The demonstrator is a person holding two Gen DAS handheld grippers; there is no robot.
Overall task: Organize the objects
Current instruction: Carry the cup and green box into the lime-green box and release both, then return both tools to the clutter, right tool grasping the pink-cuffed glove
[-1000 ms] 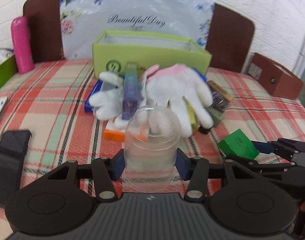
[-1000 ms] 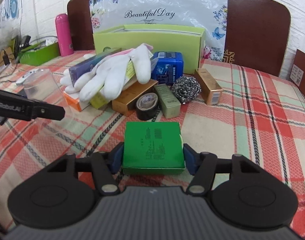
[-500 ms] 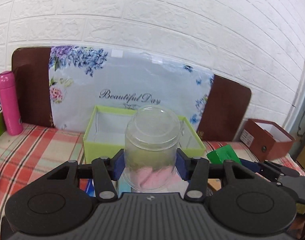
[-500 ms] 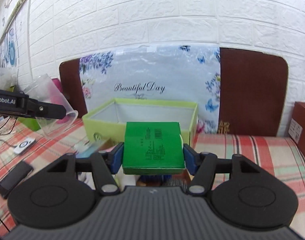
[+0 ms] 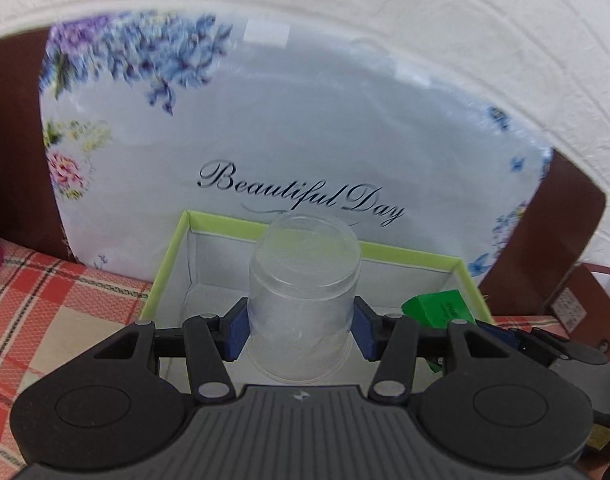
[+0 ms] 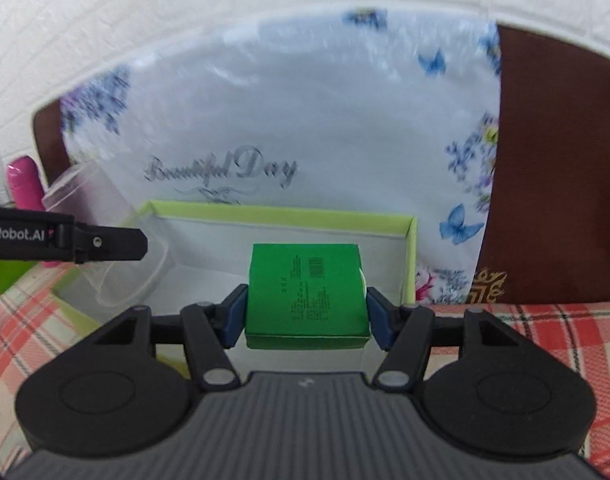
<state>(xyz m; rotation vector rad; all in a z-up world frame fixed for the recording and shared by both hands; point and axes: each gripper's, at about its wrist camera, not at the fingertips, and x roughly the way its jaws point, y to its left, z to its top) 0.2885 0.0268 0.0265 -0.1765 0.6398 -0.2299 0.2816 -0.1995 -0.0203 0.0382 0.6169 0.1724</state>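
the clear plastic cup [image 5: 303, 300] looks light, thin-walled and slick, so it wants a gentle squeeze low on its sides; the left gripper [image 5: 301, 330] is clenched on it there, held over the lime-green box [image 5: 167, 268] just ahead; the small green carton [image 6: 307, 294], stiff and light with fine print, sits clamped by its side faces in the right gripper [image 6: 307, 320], above the same box

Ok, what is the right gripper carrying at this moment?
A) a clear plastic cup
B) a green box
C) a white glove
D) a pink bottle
B: the right gripper is shut on the green box, held over the lime tray; the clear cup is in the left gripper.
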